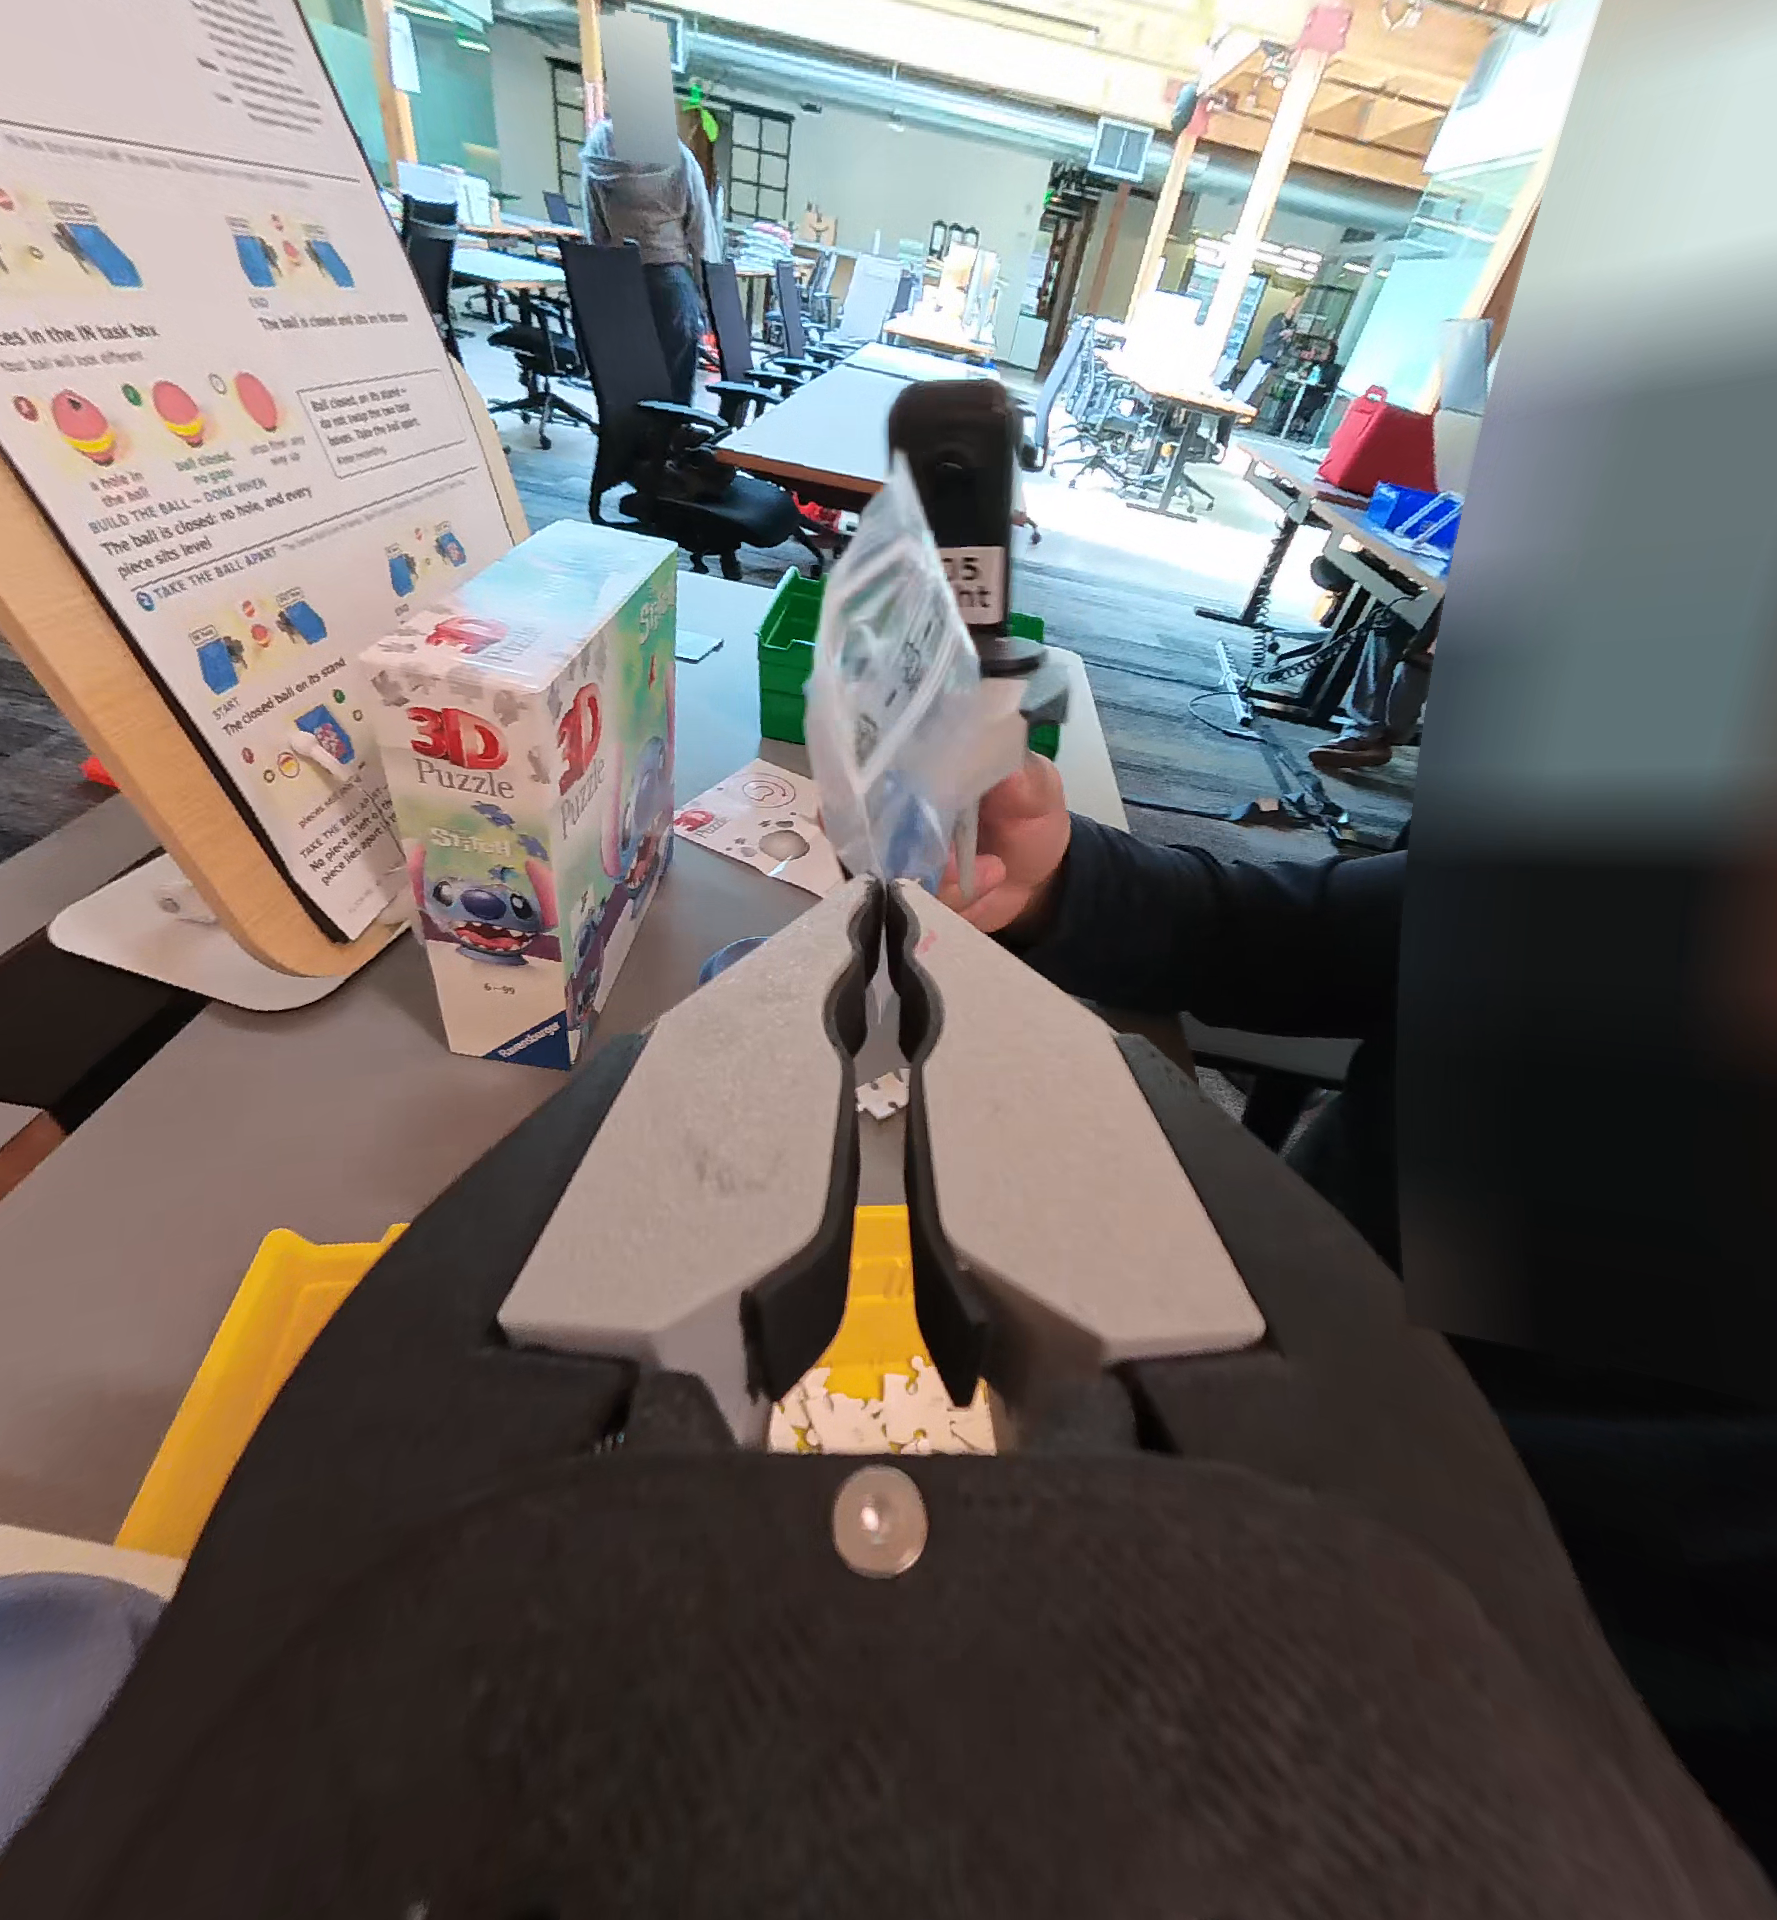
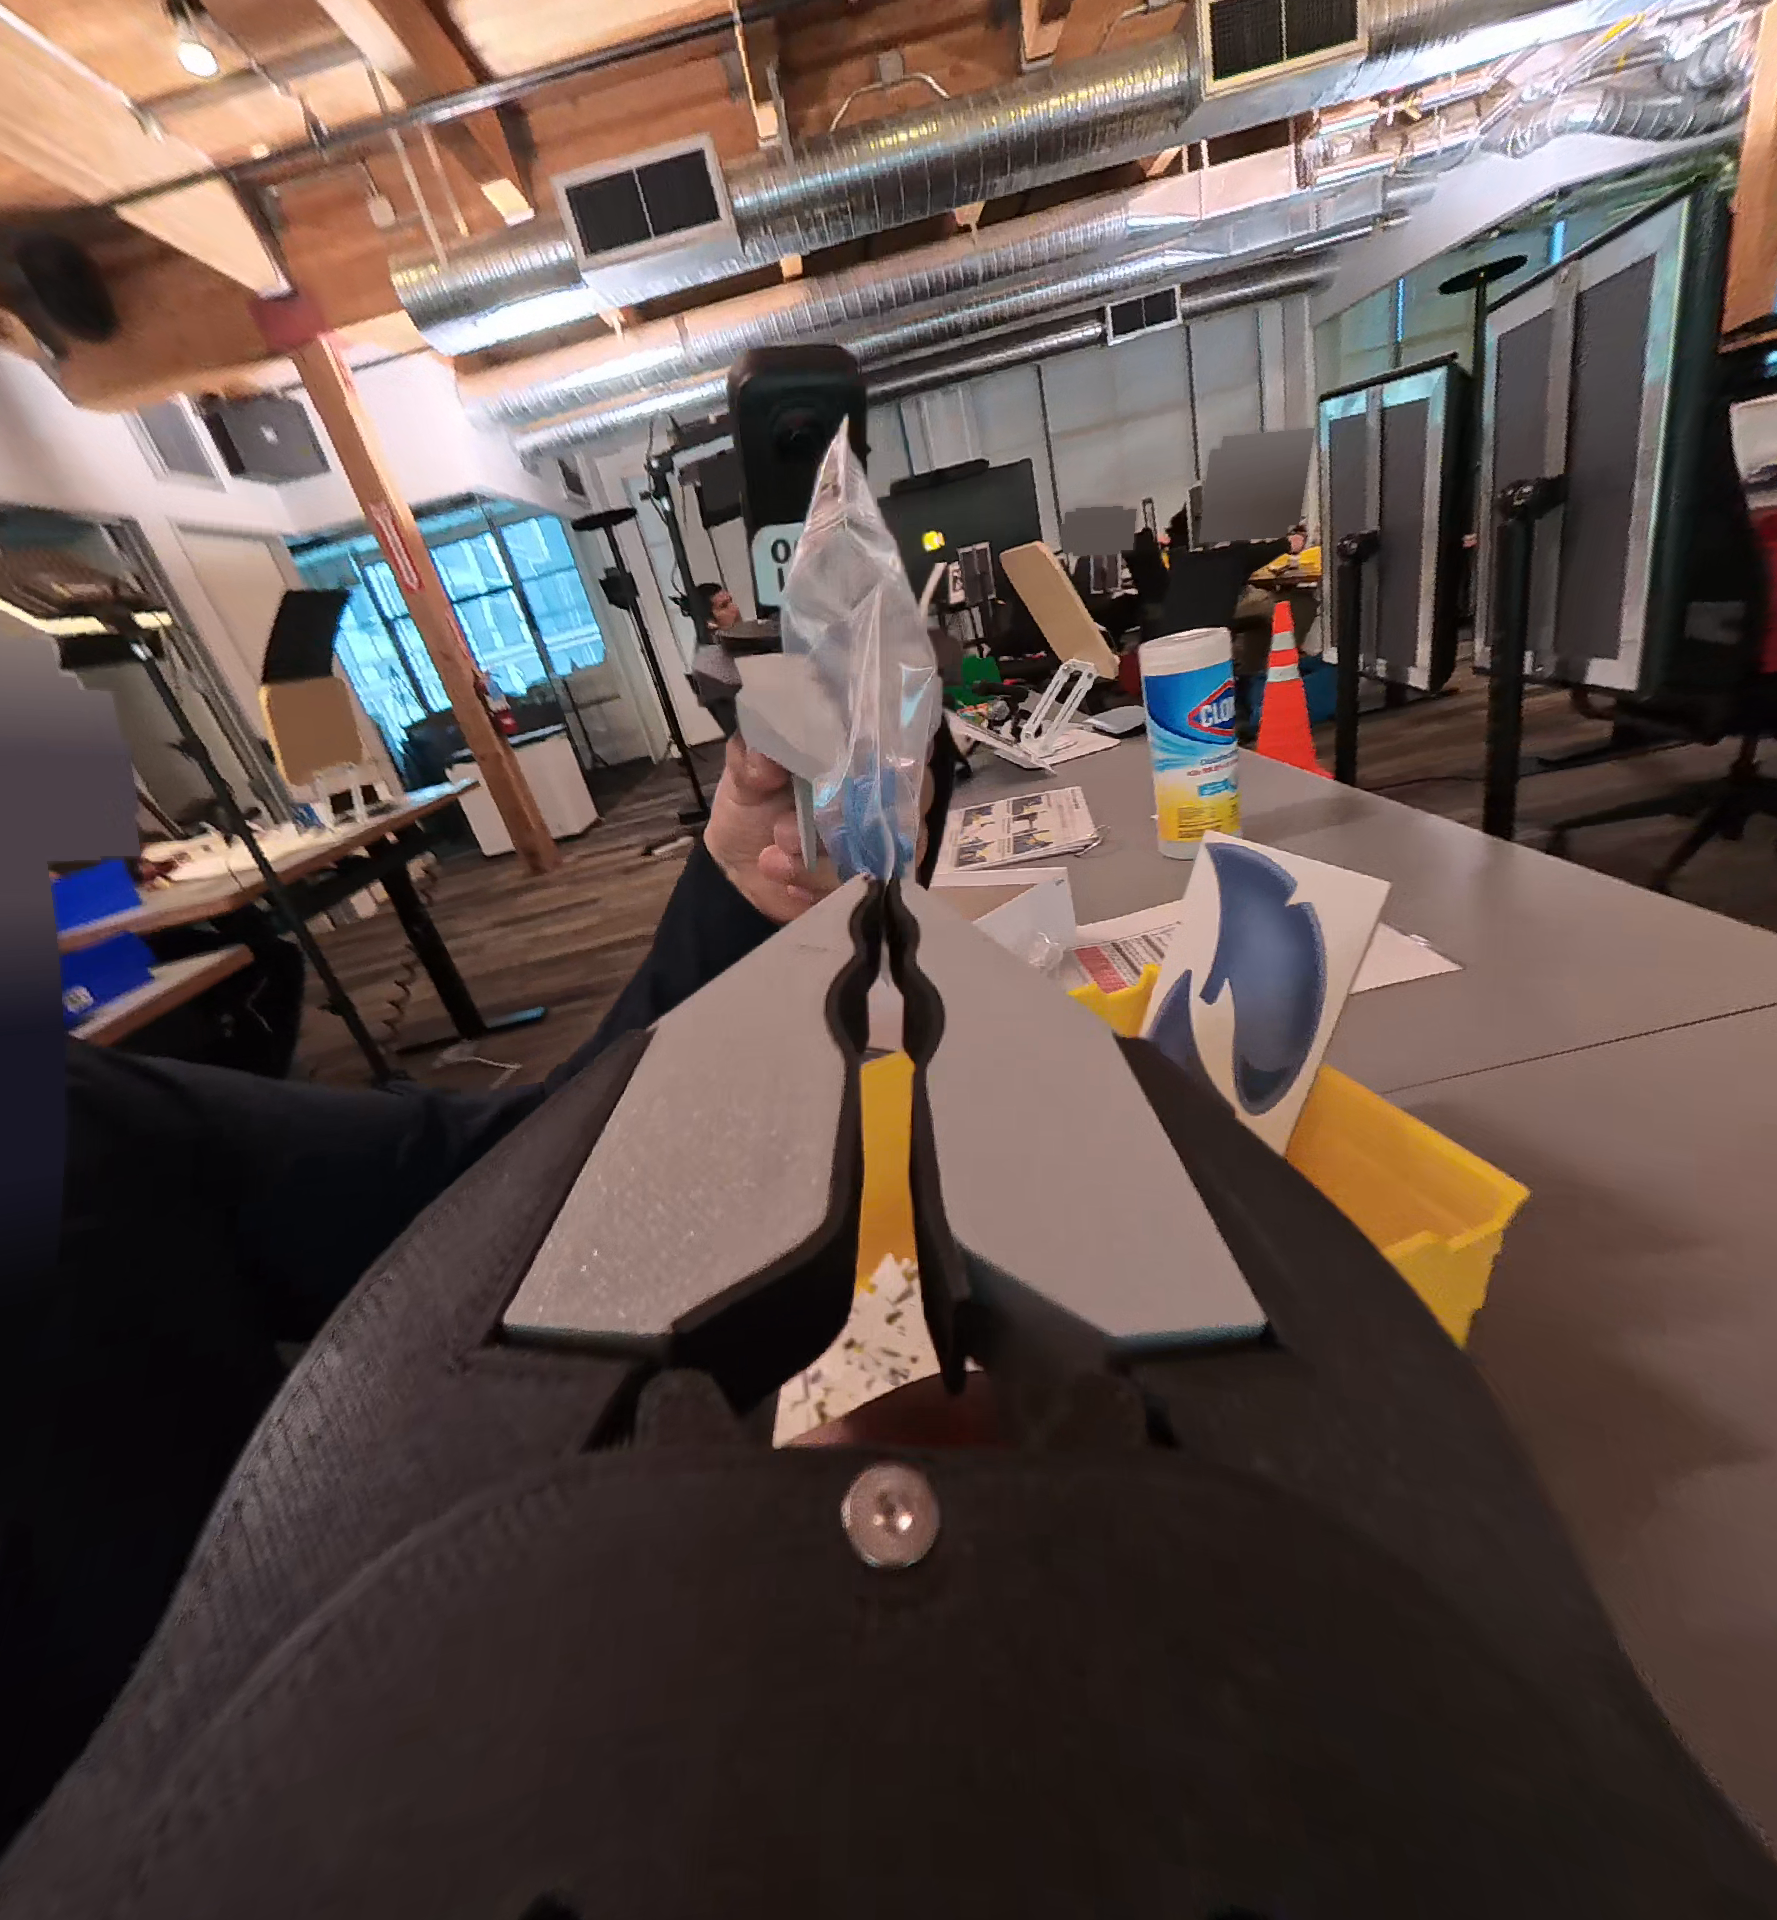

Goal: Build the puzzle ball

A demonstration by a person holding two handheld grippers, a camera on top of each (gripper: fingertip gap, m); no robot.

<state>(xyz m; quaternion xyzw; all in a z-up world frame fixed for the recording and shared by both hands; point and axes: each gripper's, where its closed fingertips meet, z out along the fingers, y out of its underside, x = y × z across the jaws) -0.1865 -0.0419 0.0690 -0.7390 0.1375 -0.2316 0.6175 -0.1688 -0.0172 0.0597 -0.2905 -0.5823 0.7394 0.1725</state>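
A clear plastic bag (image 1: 894, 665) with blue pieces inside hangs in the air between my two grippers. My left gripper (image 1: 886, 885) is shut on its lower edge. My right gripper (image 2: 884, 883) is shut on the same bag (image 2: 858, 644) from the opposite side. Each view shows the other gripper's black camera (image 1: 957, 457) and a hand behind the bag. Below lies a yellow bin (image 1: 240, 1382) with white puzzle pieces (image 1: 884, 1418), also in the right wrist view (image 2: 879, 1340). One loose white piece (image 1: 882, 1096) lies on the table.
The puzzle box (image 1: 510, 790) and an instruction board (image 1: 167, 416) stand at the left, a green bin (image 1: 790, 644) and a leaflet (image 1: 759, 821) beyond. A card with blue shapes (image 2: 1258, 977) leans in the yellow bin (image 2: 1403, 1195). A wipes canister (image 2: 1190, 738) stands farther back. The gap from one gripper's tips to the other's is roughly 4 cm.
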